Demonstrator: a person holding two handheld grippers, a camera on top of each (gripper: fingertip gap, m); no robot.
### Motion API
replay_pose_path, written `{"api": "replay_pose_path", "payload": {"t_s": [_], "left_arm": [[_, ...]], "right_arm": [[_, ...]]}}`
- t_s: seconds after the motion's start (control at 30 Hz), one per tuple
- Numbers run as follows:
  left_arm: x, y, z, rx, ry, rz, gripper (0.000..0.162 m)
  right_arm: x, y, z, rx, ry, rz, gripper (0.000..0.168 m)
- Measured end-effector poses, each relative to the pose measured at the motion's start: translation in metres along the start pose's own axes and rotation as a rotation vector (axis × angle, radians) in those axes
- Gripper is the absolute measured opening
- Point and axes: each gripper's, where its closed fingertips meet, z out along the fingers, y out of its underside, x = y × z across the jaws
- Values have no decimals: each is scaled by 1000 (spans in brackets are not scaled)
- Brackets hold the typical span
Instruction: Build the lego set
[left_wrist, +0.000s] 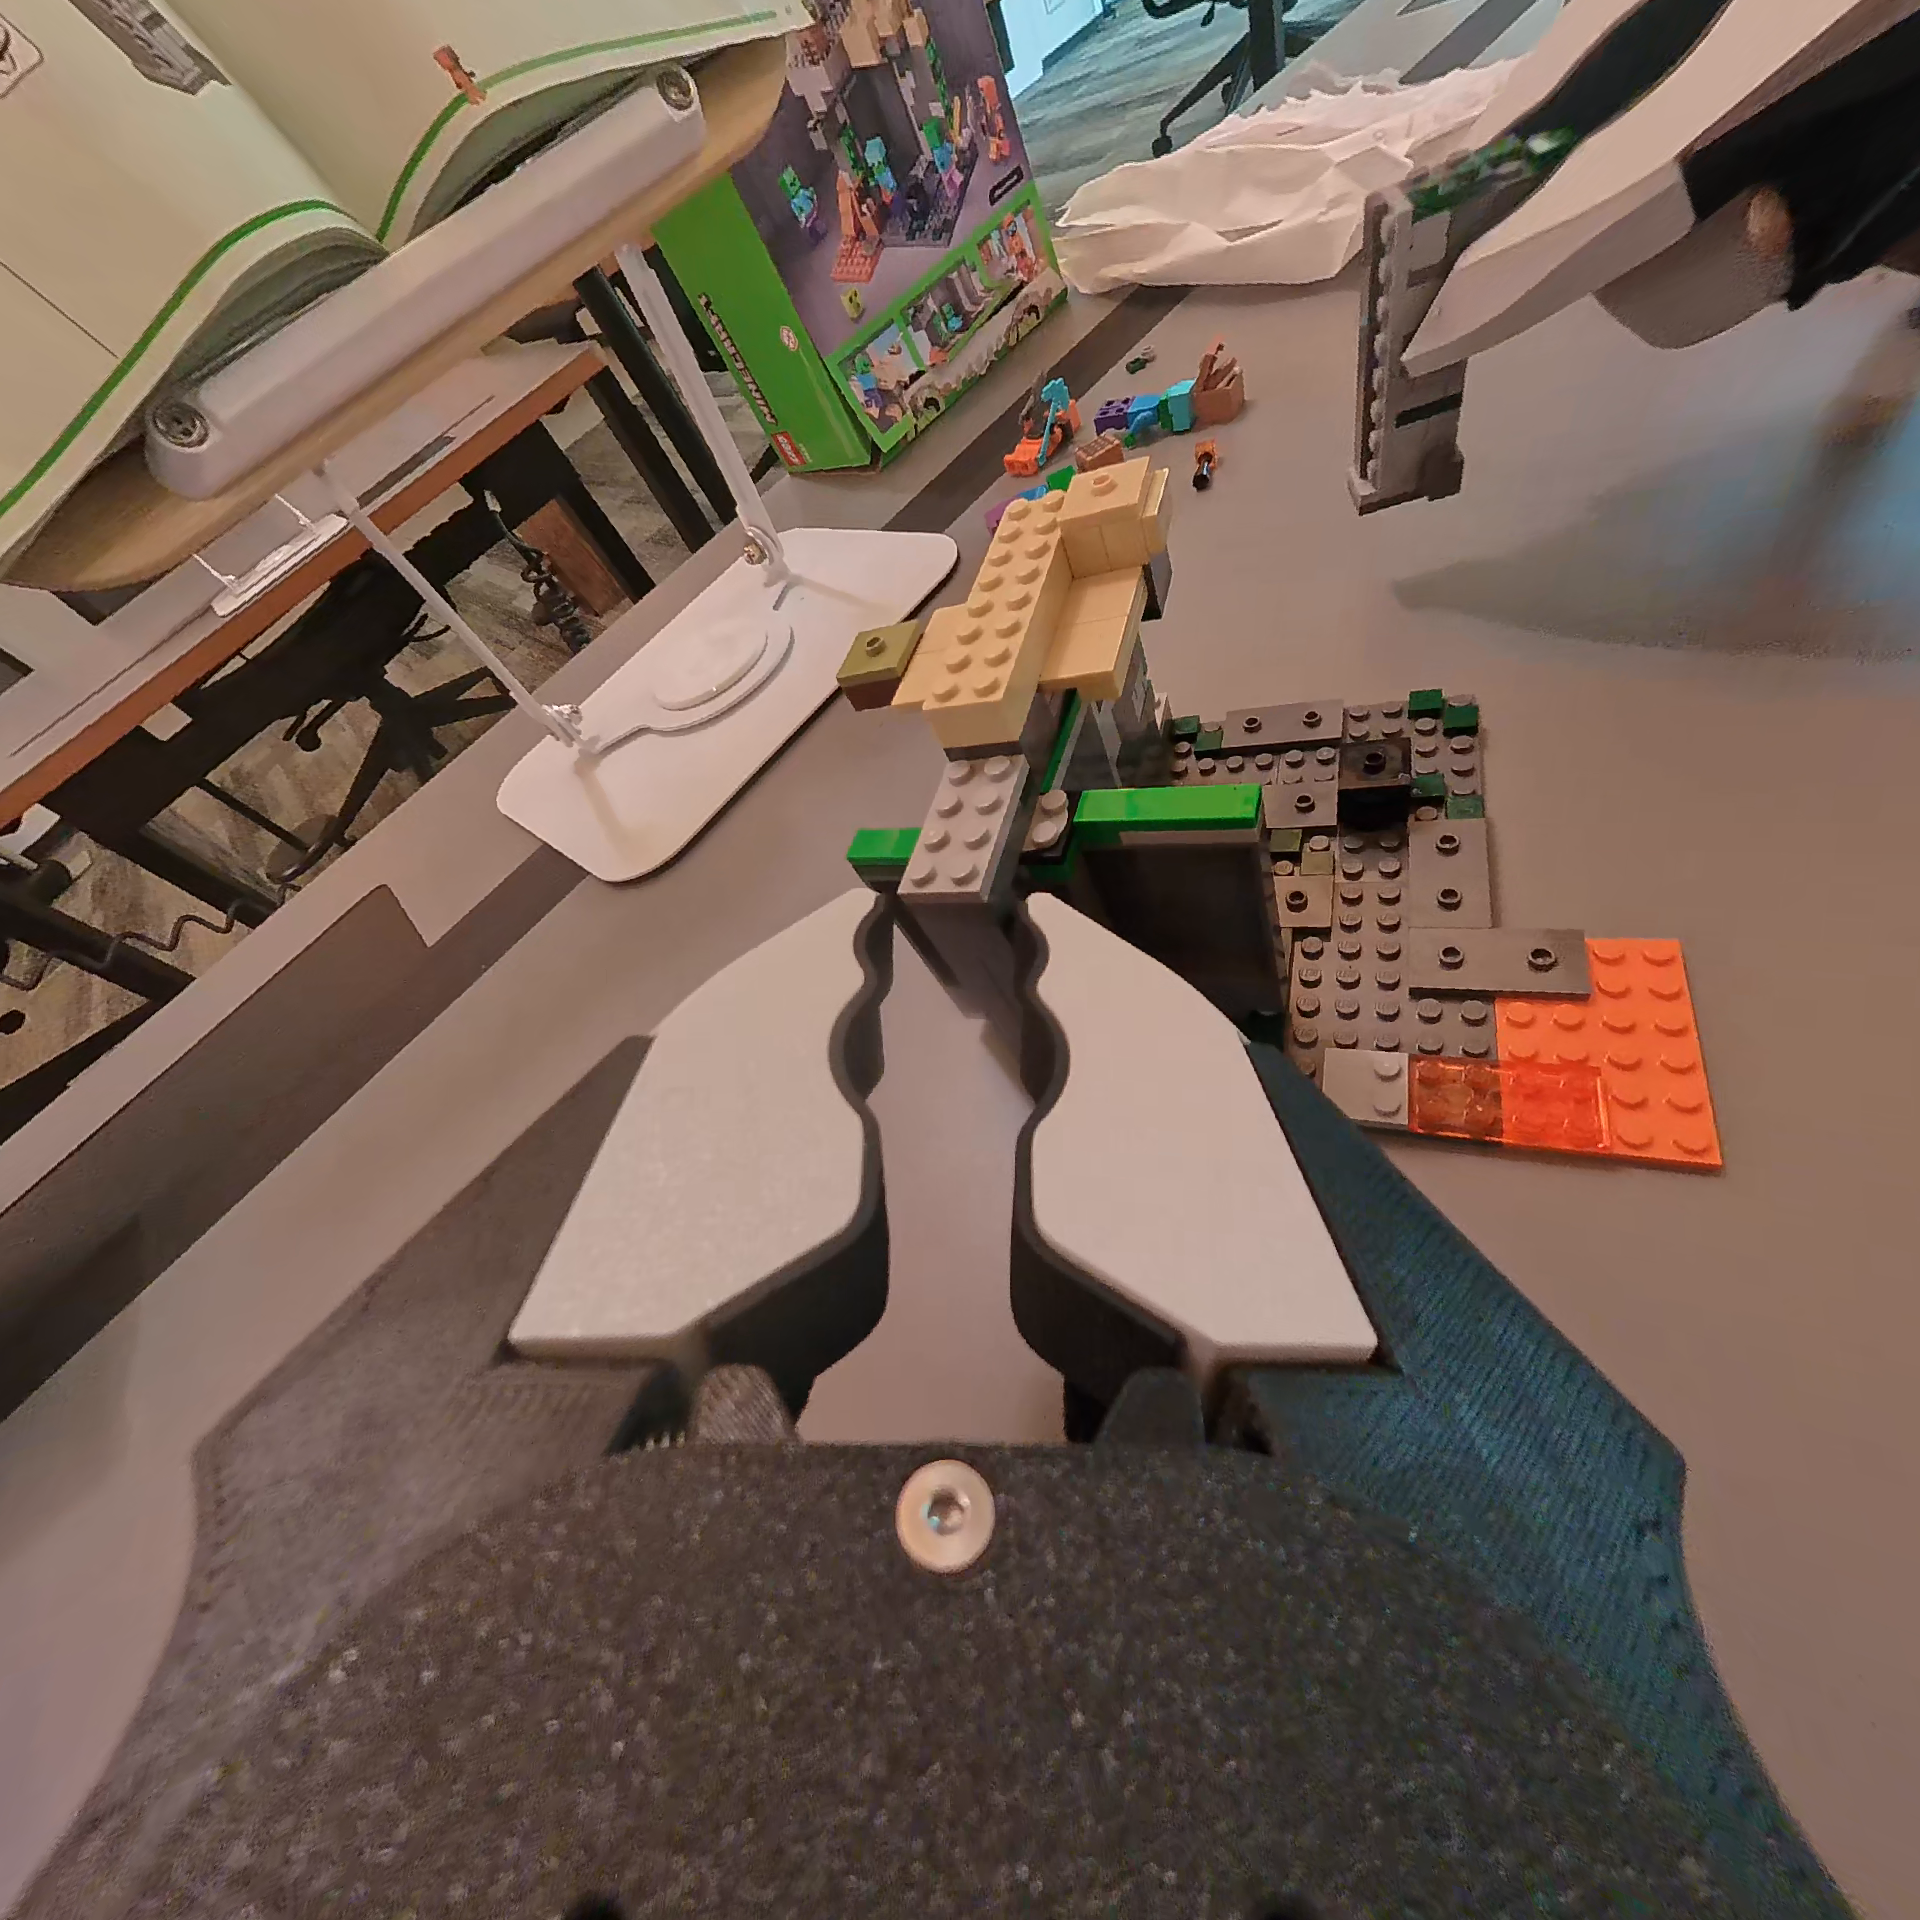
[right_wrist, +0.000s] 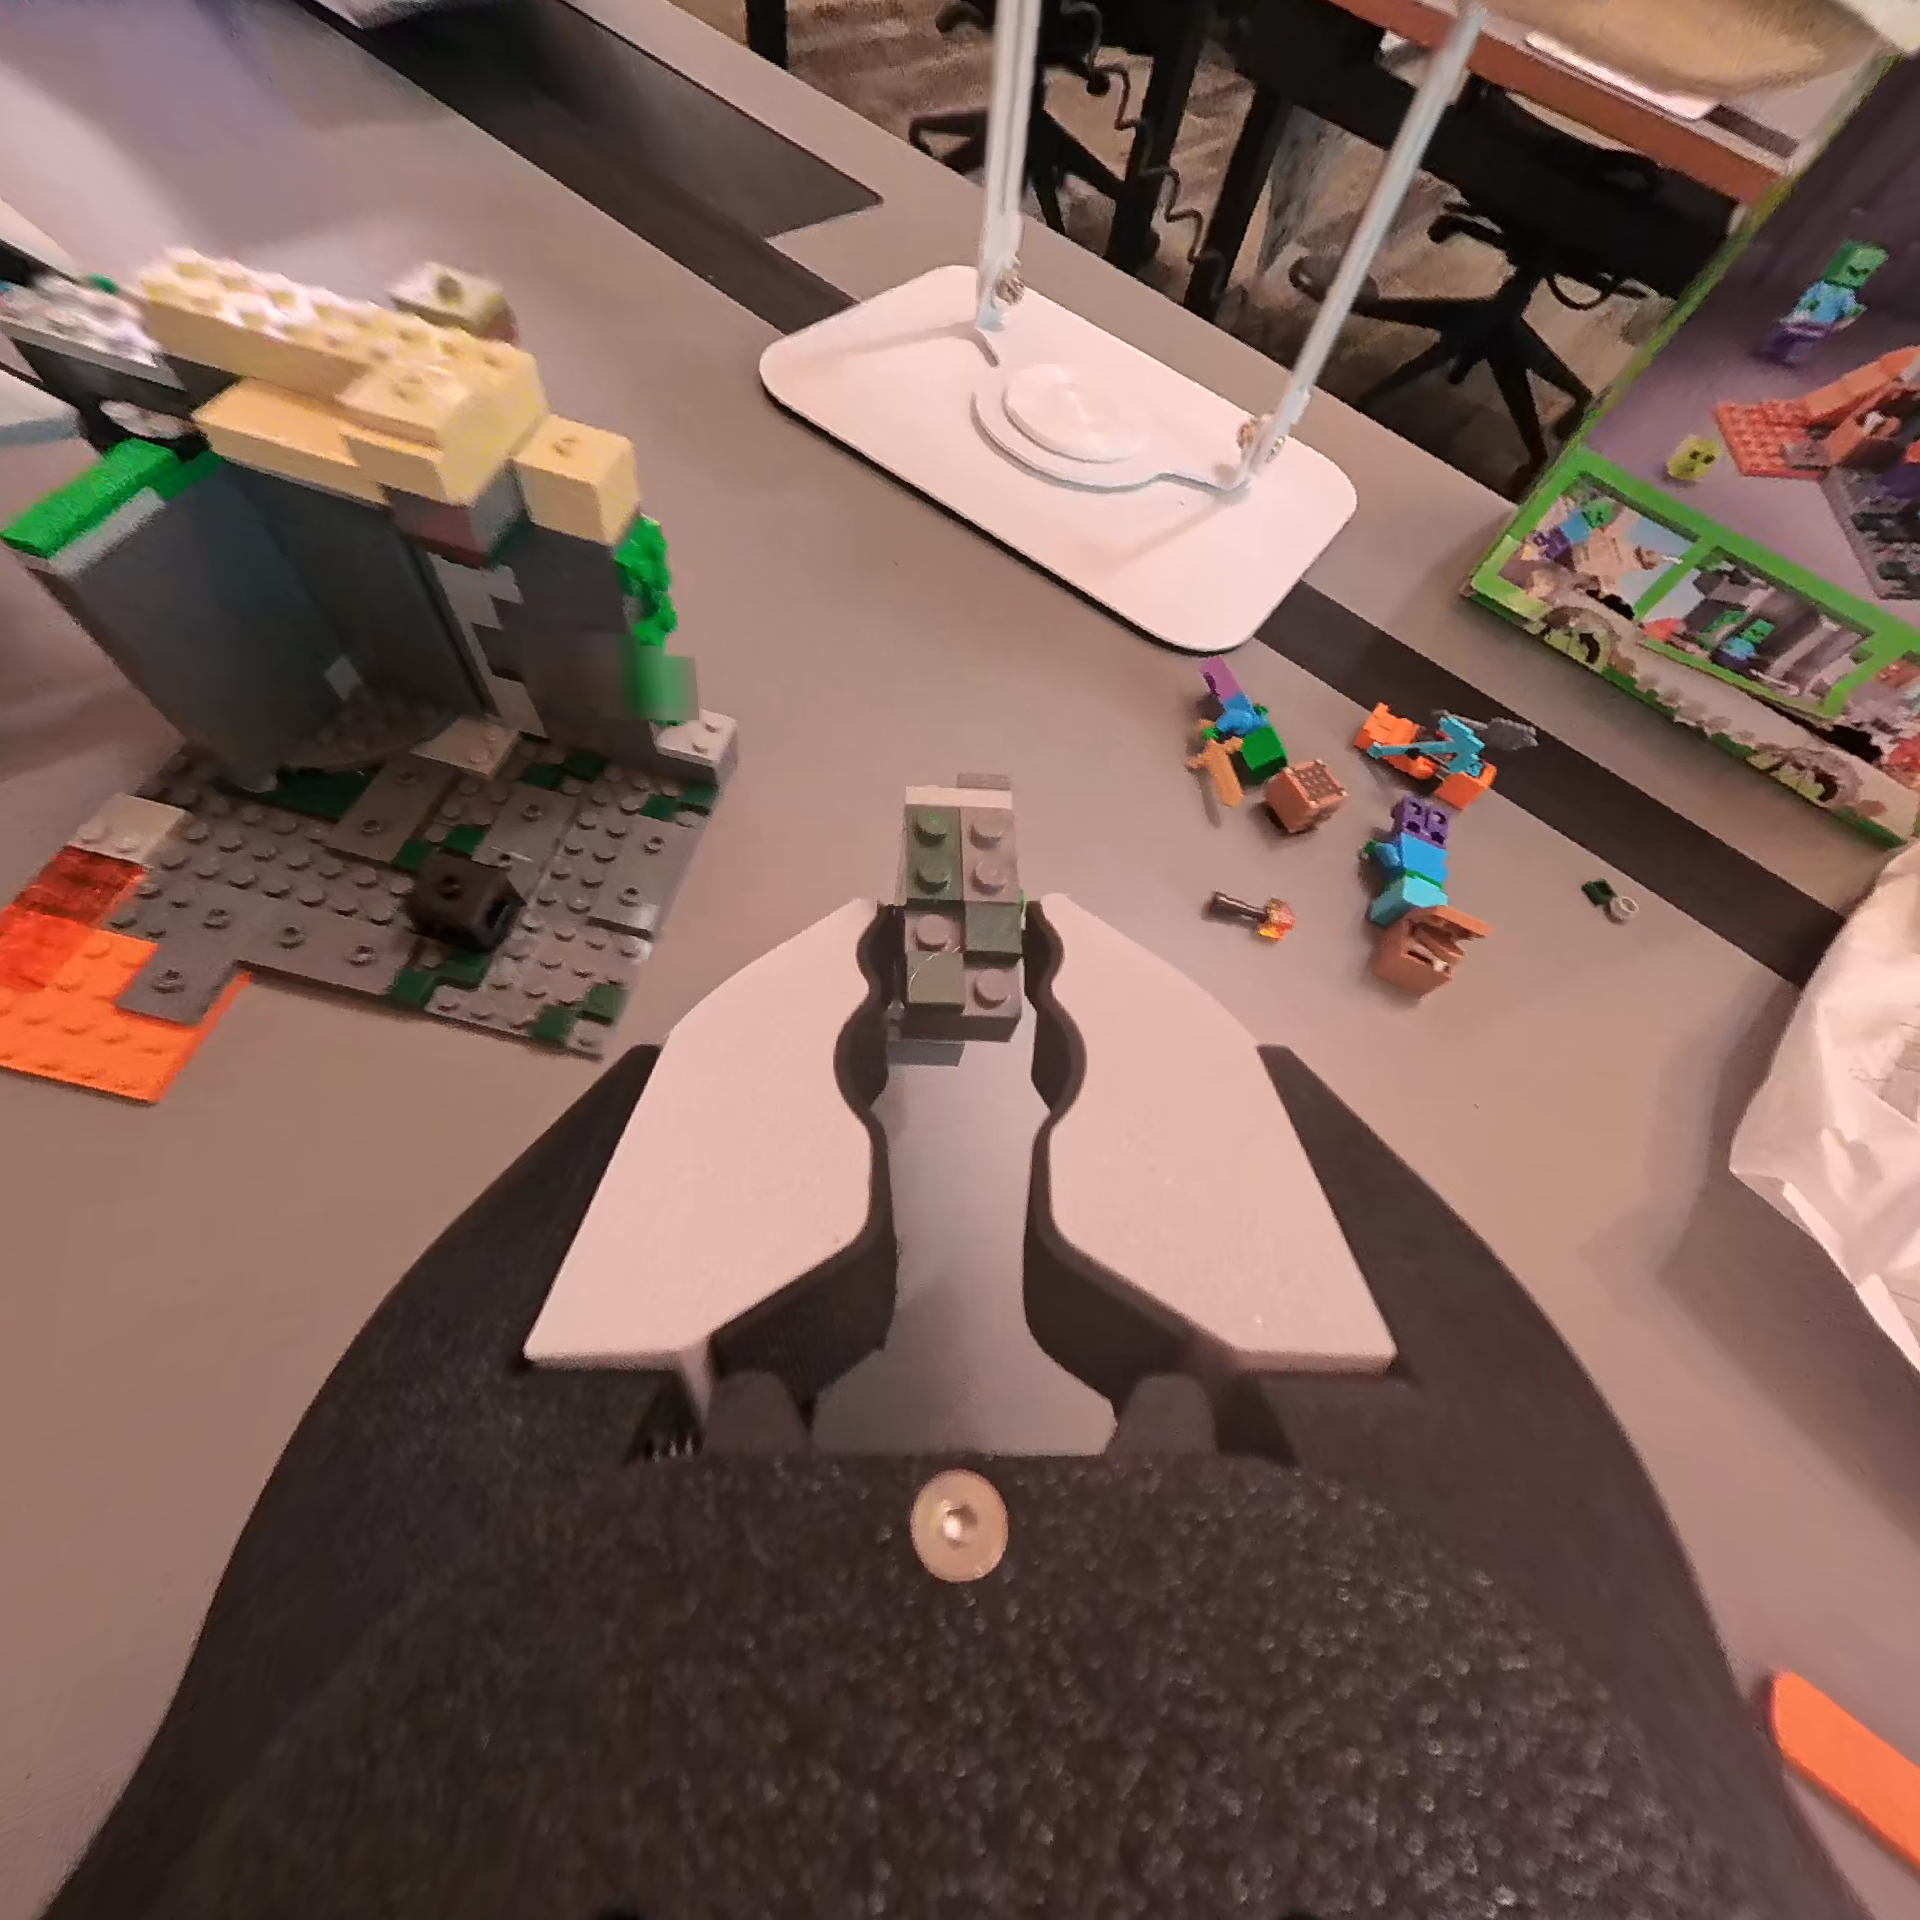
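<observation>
Left gripper pinches the grey wall of the lego build; right gripper clamps a grey-green column. Loose figures lie right of it, stand base ahead.

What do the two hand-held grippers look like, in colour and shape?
Both look the same. The left gripper and the right gripper each have two broad, flat, light grey fingers with wavy black inner edges. The fingers sit on a wide, rough-textured black body with one silver screw in the middle. No cables are visible. In the left wrist view, the right gripper's far end also looks black.
</observation>
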Motion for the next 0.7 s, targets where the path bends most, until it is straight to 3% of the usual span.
{"api": "replay_pose_path", "payload": {"t_s": [0.3,0.47,0.7], "left_arm": [[0,0,-1,-1,-3,2,22],[-1,-2,-2,6,-6,2,21],[0,-1,-2,-4,2,2,22]], "right_arm": [[-97,-44,1,47,-142,-5,23],[-144,-41,12,7,-185,14,23],[-159,-28,27,-38,-184,27,23]]}}
